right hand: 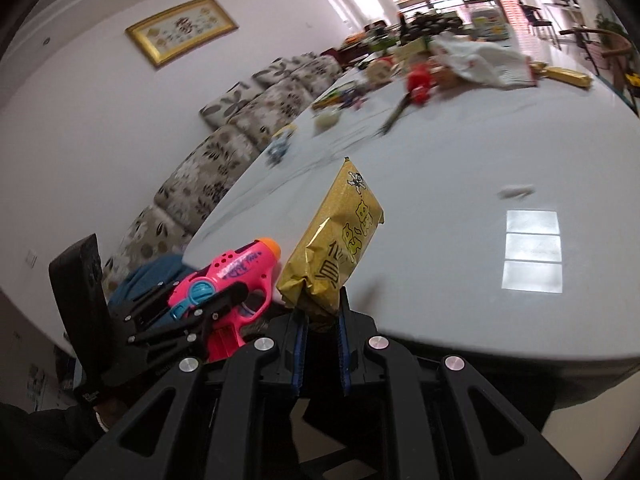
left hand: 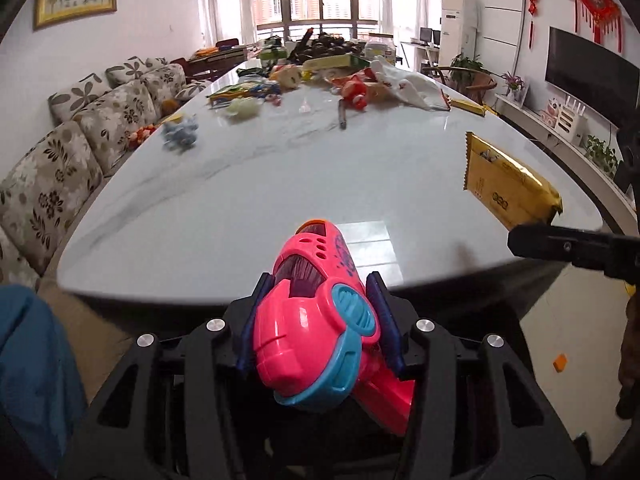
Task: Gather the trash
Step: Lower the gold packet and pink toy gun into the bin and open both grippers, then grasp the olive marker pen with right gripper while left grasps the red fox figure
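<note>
A pink and blue toy gun (left hand: pixel 308 320) sits between the blue pads of my left gripper (left hand: pixel 320 286), which is shut on its body just past the near edge of the white marble table (left hand: pixel 280 184). The right wrist view shows the same toy gun (right hand: pixel 236 268) at the lower left, in the left gripper (right hand: pixel 208 300). My right gripper (right hand: pixel 322 312) is shut on the bottom end of a yellow snack bag (right hand: pixel 340 236), which stands up above the table edge. From the left wrist the snack bag (left hand: pixel 504 184) hangs at the right, over a black finger (left hand: pixel 568 246).
Toys, wrappers and a white plastic bag (left hand: pixel 412 84) crowd the table's far end. A small blue toy (left hand: pixel 180 132) lies near the left edge. A floral sofa (left hand: pixel 60 160) runs along the left; a TV (left hand: pixel 588 76) hangs on the right wall. Blue cloth (left hand: pixel 28 360) lies at lower left.
</note>
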The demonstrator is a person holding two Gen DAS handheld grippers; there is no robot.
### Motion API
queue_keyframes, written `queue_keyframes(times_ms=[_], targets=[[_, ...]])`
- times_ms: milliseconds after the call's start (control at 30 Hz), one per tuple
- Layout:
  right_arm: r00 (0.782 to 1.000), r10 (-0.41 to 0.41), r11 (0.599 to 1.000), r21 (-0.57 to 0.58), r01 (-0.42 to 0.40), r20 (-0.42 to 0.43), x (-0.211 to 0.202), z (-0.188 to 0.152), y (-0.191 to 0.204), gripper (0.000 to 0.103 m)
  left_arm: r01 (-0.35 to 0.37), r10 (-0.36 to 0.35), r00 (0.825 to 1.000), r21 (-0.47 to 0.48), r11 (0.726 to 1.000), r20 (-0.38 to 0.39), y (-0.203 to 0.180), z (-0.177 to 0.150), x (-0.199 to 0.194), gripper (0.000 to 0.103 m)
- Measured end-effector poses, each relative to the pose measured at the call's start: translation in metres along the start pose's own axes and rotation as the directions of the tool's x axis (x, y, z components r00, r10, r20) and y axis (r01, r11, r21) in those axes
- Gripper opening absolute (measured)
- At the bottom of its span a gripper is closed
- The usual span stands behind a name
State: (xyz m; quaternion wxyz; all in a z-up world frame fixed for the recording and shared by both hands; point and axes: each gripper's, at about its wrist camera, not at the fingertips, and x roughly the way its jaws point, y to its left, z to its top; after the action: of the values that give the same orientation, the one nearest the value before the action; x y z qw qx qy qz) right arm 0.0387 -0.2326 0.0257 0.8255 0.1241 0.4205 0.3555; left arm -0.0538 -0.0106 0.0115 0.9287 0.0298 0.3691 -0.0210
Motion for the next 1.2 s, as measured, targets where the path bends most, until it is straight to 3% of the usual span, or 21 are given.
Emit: queue_keyframes(times_ms=[233,333,400,433,500,533,567,600,667,700,733,800,900,933,1000,1033,1067,1133,1200], targets=[[0.987,0.068,0.995,-0.062,-0.077,-0.144,-0.006,-0.058,0.035,0.013,-0.004,0.006,0.999,0.044,0.999,-0.054,0.015,-0.052,-0.022,0.047],[0.971,0.044,0.996,-0.066,-0.061,-0.233,0.009,-0.082,0.030,0.014,0.016,-0.009,0.991,0.051,0.999,-0.134,0.011,-0.070,-0.007,0.047],[0.953,0.027,0.998,-0.052,-0.045,-0.301,0.030,-0.095,0.020,0.014,0.034,-0.026,0.976,0.034,0.999,-0.214,0.010,-0.079,0.012,0.047],[0.948,0.017,0.998,-0.053,-0.036,-0.319,0.038,-0.099,0.016,0.017,0.049,-0.041,0.962,0.023,0.999,-0.270,0.010,-0.085,0.027,0.047],[0.913,-0.027,0.998,-0.057,0.004,-0.408,0.073,-0.110,-0.001,0.032,0.057,-0.044,0.926,0.023,0.998,-0.375,0.006,-0.094,0.059,0.049],[0.904,-0.048,0.998,-0.061,0.024,-0.425,0.083,-0.113,-0.006,0.060,0.056,-0.032,0.898,0.041,0.998,-0.438,0.002,-0.102,0.083,0.063],[0.888,-0.084,0.995,-0.078,0.055,-0.452,0.104,-0.119,-0.016,0.070,0.049,-0.014,0.880,0.060,0.997,-0.475,0.000,-0.108,0.099,0.072],[0.877,-0.103,0.994,-0.090,0.069,-0.468,0.113,-0.122,-0.020,0.069,0.043,0.007,0.857,0.084,0.996,-0.516,-0.004,-0.115,0.119,0.086],[0.844,-0.177,0.983,-0.123,0.133,-0.505,0.134,-0.128,-0.030,0.065,0.030,0.050,0.806,0.124,0.992,-0.589,-0.008,-0.129,0.147,0.086],[0.841,-0.177,0.984,-0.118,0.135,-0.511,0.134,-0.129,-0.030,0.064,0.034,0.047,0.787,0.119,0.992,-0.615,-0.007,-0.133,0.154,0.086],[0.849,-0.155,0.988,-0.103,0.119,-0.505,0.127,-0.127,-0.028,0.064,0.057,0.014,0.782,0.094,0.994,-0.623,-0.004,-0.133,0.154,0.086],[0.884,-0.103,0.993,-0.093,0.068,-0.455,0.096,-0.111,-0.013,0.063,0.073,-0.011,0.809,0.082,0.994,-0.588,0.001,-0.125,0.141,0.086],[0.938,-0.029,0.995,-0.103,-0.007,-0.347,0.045,-0.069,0.007,0.065,0.087,-0.038,0.897,0.091,0.992,-0.440,0.013,-0.100,0.096,0.086],[0.957,0.001,0.995,-0.096,-0.030,-0.291,0.028,-0.041,0.012,0.068,0.101,-0.062,0.927,0.088,0.991,-0.371,0.018,-0.086,0.077,0.086],[0.978,-0.003,0.995,-0.098,-0.018,-0.209,0.017,0.009,0.011,0.071,0.111,-0.086,0.957,0.077,0.991,-0.277,0.023,-0.064,0.054,0.086],[0.987,-0.049,0.993,-0.112,0.031,-0.155,0.018,0.041,0.008,0.076,0.119,-0.102,0.970,0.065,0.991,-0.222,0.028,-0.050,0.043,0.087],[0.987,-0.110,0.988,-0.125,0.095,-0.114,0.024,0.064,0.005,0.078,0.120,-0.109,0.977,0.052,0.991,-0.181,0.032,-0.038,0.036,0.088],[0.969,-0.238,0.963,-0.145,0.227,-0.066,0.051,0.114,-0.006,0.078,0.117,-0.116,0.988,0.006,0.993,-0.099,0.043,-0.012,0.026,0.089],[0.934,-0.351,0.932,-0.126,0.340,-0.075,0.099,0.163,-0.022,0.072,0.137,-0.139,0.989,-0.043,0.990,-0.052,0.052,0.006,0.023,0.089]])
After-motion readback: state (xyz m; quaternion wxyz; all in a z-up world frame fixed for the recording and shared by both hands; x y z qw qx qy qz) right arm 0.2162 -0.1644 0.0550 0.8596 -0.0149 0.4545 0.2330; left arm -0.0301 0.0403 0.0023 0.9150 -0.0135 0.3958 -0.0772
